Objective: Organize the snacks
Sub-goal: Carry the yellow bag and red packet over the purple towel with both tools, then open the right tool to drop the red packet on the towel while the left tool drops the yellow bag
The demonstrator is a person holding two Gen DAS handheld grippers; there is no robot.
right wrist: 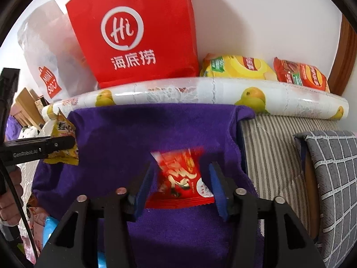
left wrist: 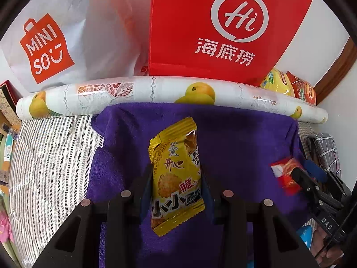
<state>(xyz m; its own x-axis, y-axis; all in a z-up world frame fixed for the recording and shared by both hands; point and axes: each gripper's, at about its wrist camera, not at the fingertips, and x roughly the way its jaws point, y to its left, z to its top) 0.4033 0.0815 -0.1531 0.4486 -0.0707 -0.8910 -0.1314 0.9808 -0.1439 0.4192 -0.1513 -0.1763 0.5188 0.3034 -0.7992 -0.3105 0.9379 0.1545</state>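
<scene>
My left gripper [left wrist: 177, 178] is shut on a yellow snack packet [left wrist: 176, 169] and holds it above the purple towel [left wrist: 241, 138]. It also shows at the left of the right wrist view [right wrist: 62, 143]. My right gripper [right wrist: 180, 176] has its blue pads either side of a red snack packet [right wrist: 183, 178] over the towel [right wrist: 156, 129]; a gap shows on both sides. The red packet and right gripper show at the right of the left wrist view [left wrist: 287, 174].
A red paper bag [left wrist: 223, 22] and a white plastic bag [left wrist: 55, 44] stand behind a rolled fruit-print sheet [left wrist: 156, 91]. Yellow and red noodle packs [right wrist: 263, 69] lie at the back right. A grey checked cushion [right wrist: 334, 178] is on the right.
</scene>
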